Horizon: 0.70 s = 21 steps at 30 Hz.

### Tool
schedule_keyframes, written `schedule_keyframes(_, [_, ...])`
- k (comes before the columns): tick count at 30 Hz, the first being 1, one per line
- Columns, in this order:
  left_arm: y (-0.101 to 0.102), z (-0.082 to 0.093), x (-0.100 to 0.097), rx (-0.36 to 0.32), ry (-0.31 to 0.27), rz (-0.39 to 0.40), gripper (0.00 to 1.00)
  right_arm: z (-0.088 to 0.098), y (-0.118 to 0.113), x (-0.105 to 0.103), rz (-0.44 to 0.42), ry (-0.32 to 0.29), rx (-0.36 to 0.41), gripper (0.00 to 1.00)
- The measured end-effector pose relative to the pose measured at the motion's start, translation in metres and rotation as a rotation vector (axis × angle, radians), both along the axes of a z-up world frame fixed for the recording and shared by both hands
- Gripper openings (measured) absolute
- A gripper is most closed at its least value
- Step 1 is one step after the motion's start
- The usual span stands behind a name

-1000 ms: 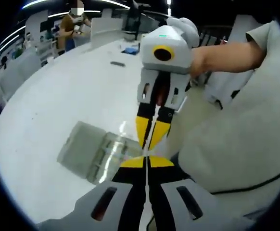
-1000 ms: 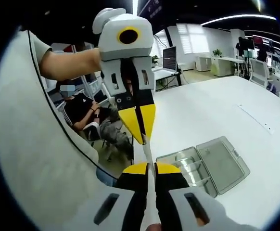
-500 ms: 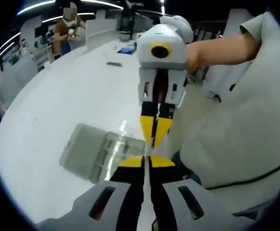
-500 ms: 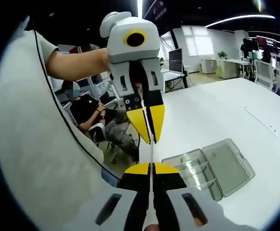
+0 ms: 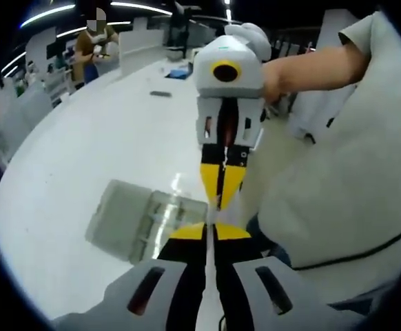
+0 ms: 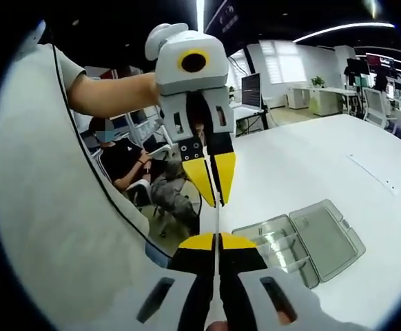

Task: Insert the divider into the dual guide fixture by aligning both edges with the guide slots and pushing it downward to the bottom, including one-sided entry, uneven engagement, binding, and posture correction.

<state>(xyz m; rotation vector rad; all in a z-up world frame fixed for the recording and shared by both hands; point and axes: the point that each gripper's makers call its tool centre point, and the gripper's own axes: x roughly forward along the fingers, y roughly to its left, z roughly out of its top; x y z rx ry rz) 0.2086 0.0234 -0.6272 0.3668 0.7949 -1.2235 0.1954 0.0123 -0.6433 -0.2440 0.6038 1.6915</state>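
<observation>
**Two grippers pinching one thin divider above the open case**

Two yellow-tipped grippers are meeting tip to tip over the edge of a white table (image 5: 83,138). In the left gripper view, the left gripper (image 5: 209,231) is rising from the bottom centre of the frame with its jaws nearly closed on a thin pale divider (image 5: 211,215), seen edge-on as a narrow strip. The right gripper (image 5: 220,196) is coming down from the upper centre, its yellow jaws pinched narrowly on the same strip from the far end. A bare forearm (image 5: 311,69) is reaching in from the upper right behind it, and a pale shirt (image 5: 345,193) is covering the right side of the frame.

In the right gripper view, the right gripper (image 6: 217,241) is sitting at the bottom centre, jaws narrow around the divider (image 6: 218,219), while the left gripper (image 6: 218,196) is pointing down from the upper centre onto it.

One clear plastic case (image 5: 142,221) is lying open on the table, at lower left in the left gripper view and at lower right (image 6: 300,241) in the right gripper view. The divider is being held in the air, apart from the case. A seated person (image 6: 128,165) is showing at left centre in the right gripper view.
</observation>
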Motion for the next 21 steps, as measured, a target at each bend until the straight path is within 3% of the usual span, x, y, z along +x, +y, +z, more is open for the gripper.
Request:
schedule_keyframes(14, [0.001,0.0,0.001,0.03,0.053,0.032,0.0,-0.004,0.003,0.001,-0.015,-0.006,0.005,0.0])
schedule_keyframes(21, [-0.003,-0.002,-0.002,0.082,0.038,-0.016,0.0,-0.012,0.005,-0.002,0.002,-0.024,-0.022,0.0])
